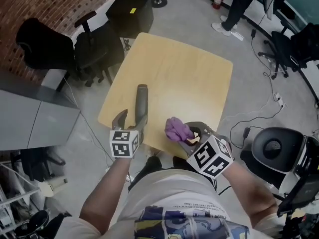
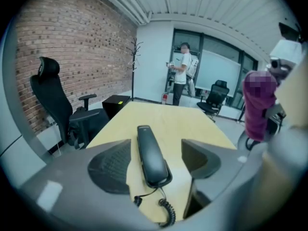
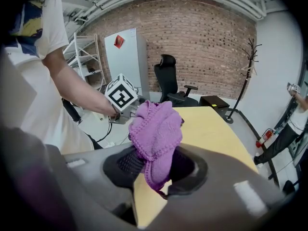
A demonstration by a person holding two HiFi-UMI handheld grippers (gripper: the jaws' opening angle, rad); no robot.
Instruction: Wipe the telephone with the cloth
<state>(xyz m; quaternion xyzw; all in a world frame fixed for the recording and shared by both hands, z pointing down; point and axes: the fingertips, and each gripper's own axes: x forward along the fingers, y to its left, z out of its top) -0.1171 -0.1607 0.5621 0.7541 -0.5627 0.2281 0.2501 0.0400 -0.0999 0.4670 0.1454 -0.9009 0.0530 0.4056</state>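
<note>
A black telephone handset (image 1: 142, 103) lies lengthwise on the light wooden table (image 1: 179, 68), near its front edge. In the left gripper view the handset (image 2: 151, 155) rests on the table between the jaws of my left gripper (image 2: 156, 161), which stand wide apart without touching it; its coiled cord (image 2: 166, 211) trails toward me. My left gripper (image 1: 131, 122) sits at the handset's near end. My right gripper (image 1: 187, 135) hovers just to the right, shut on a bunched purple cloth (image 1: 177, 129). The cloth (image 3: 156, 134) sticks up from the right gripper (image 3: 156, 170).
Black office chairs (image 1: 94, 49) and a black cabinet (image 1: 132, 11) stand beyond the table's left side. A grey cabinet (image 1: 30, 118) is at the left, another black chair (image 1: 274, 148) at the right. A person (image 1: 239, 4) stands far off; cables lie on the floor.
</note>
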